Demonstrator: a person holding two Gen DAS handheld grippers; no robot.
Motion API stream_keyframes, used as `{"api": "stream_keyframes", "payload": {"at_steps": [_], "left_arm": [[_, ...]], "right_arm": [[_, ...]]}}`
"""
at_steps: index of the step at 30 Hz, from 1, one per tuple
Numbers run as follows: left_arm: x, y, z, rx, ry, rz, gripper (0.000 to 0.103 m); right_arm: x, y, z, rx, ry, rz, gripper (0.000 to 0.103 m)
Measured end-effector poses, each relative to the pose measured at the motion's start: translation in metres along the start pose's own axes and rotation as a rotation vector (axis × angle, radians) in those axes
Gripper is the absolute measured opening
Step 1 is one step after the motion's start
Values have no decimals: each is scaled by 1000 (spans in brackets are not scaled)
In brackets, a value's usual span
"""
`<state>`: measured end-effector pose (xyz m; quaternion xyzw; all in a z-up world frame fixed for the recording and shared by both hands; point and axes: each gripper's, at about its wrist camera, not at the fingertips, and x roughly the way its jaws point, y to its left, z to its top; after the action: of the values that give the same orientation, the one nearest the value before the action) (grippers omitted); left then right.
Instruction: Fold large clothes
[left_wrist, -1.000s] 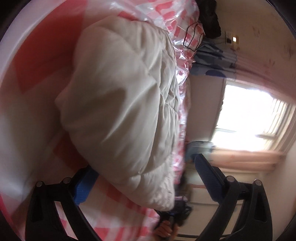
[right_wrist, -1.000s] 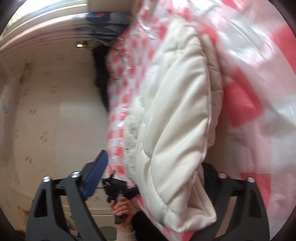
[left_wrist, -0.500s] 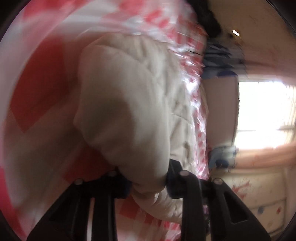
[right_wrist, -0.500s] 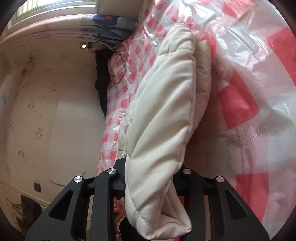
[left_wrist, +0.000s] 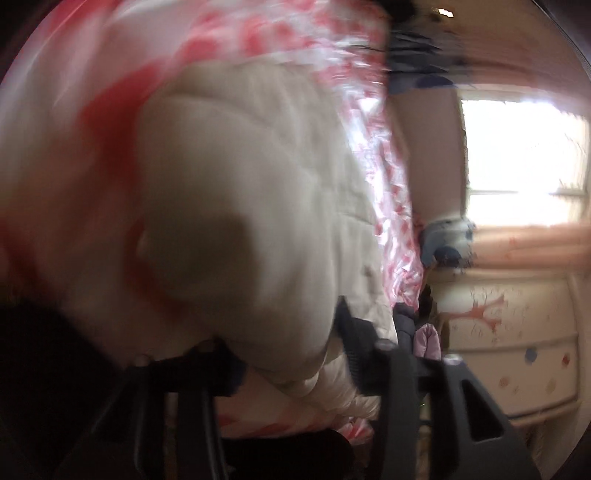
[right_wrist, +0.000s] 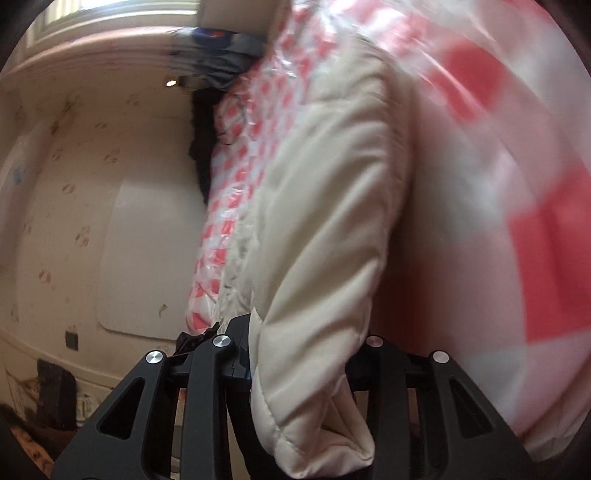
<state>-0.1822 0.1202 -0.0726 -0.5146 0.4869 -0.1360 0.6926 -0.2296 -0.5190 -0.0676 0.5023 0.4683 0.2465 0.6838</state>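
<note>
A cream quilted padded coat (left_wrist: 251, 206) lies on a bed covered with a red-and-white checked plastic sheet (left_wrist: 92, 122). The left wrist view is blurred by motion. My left gripper (left_wrist: 291, 354) is shut on the near edge of the coat, which bulges up between its black fingers. In the right wrist view the same coat (right_wrist: 332, 206) runs away along the checked sheet (right_wrist: 546, 240). My right gripper (right_wrist: 303, 354) is shut on a thick folded edge of the coat, which hangs down past the fingers.
The bed's edge drops off beside the coat. Dark clothing (right_wrist: 201, 147) and blue fabric (right_wrist: 221, 55) are piled at the far end of the bed. A bright window (left_wrist: 524, 162) and a cream cabinet (left_wrist: 509, 350) stand beyond. A pale wall (right_wrist: 92, 184) faces the right gripper.
Both grippers were open beside the coat a second ago. They have closed on its near edge. The left view has swung and blurred, and the coat now fills more of both views.
</note>
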Motion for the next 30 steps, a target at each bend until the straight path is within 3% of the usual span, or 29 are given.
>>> {"api": "stream_keyframes", "payload": {"at_steps": [5,7,8,10,12,15,17,22,26,28,30], "left_arm": [[-9,5,4,27,-29,35,54],[-19,15,2,26,-86,84,75],[-27,20,0,30,-121,88,78],[-32,26,4,22,-127,64,81],[-30,31,12,-4,-98,24,84],[-21,25,19,48,-65,17,91],[-13,20,23,74,-54,16,91],[4,8,31,83,-102,29,91],[12,-1,37,129,-106,55,91],[15,-12,37,206,-113,69,82],[19,-20,36,279,-103,85,71]], "right_arm": [[-8,-14,-11,60,-12,21,46],[-21,-9,-13,47,-33,12,47],[-26,-10,-15,46,-41,-4,47],[-41,-11,-17,51,-64,-44,47],[-65,-6,-19,39,-143,-110,47],[-92,33,-20,-60,-313,-267,50],[-84,73,-22,-185,-349,-313,56],[22,164,-6,-480,-295,-381,77],[139,192,20,-623,-301,-474,77],[192,182,24,-672,-295,-604,77],[254,150,26,-690,-151,-798,83]]}}
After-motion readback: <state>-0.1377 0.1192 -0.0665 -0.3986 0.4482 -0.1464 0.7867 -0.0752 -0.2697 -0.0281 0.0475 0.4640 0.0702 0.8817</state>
